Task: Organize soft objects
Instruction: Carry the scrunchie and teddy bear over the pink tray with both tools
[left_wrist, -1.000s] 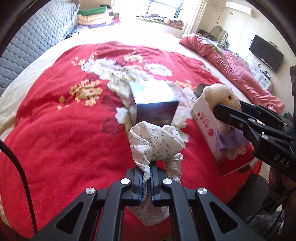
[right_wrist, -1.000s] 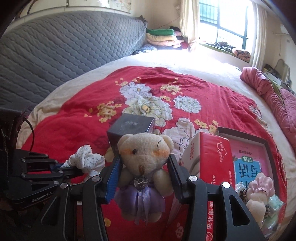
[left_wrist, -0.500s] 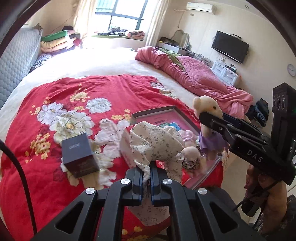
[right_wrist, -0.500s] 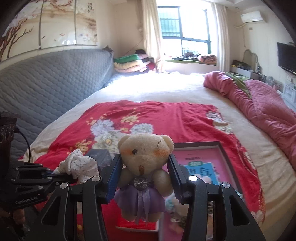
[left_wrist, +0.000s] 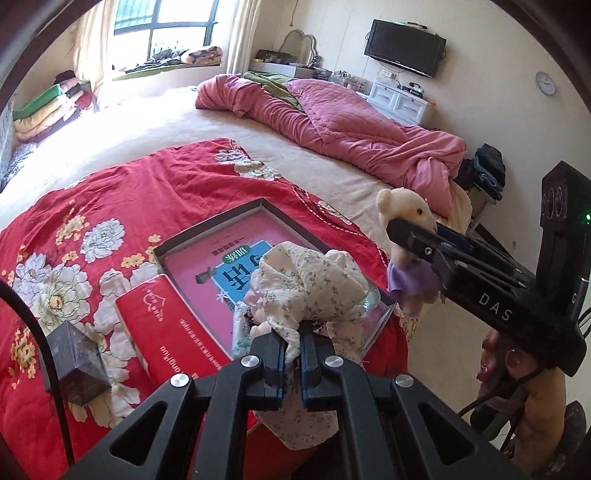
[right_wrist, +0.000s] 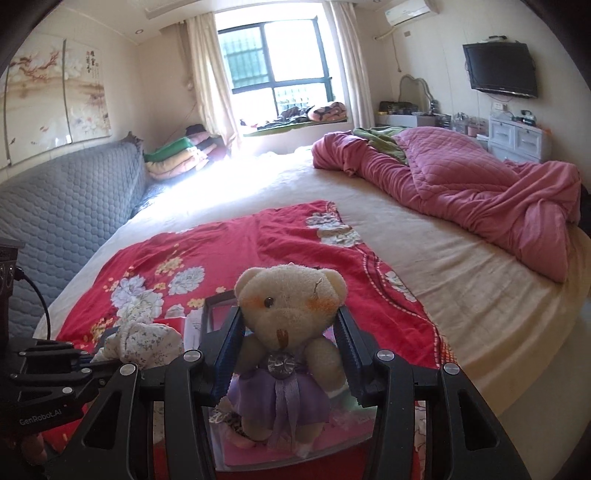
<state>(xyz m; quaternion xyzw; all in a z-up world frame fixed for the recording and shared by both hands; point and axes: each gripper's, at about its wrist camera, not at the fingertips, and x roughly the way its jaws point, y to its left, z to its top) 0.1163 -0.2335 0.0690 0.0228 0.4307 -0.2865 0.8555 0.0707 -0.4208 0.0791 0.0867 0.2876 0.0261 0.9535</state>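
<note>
**Over the open box: both grippers loaded**

Above the near end of the red floral bedspread (left_wrist: 155, 184), the left gripper (left_wrist: 291, 345) is clamped narrow on a bunched floral cloth (left_wrist: 310, 284), held over the near right corner of the shallow dark-rimmed box (left_wrist: 221, 221). The right gripper (right_wrist: 288, 350) grips a cream teddy bear (right_wrist: 288, 306) in a purple dress, jaws pressed on its sides, upright, just right of the cloth. A red carton (left_wrist: 166, 325) lies against the box's left side; a dark cube box (left_wrist: 74, 365) sits further left.
</note>
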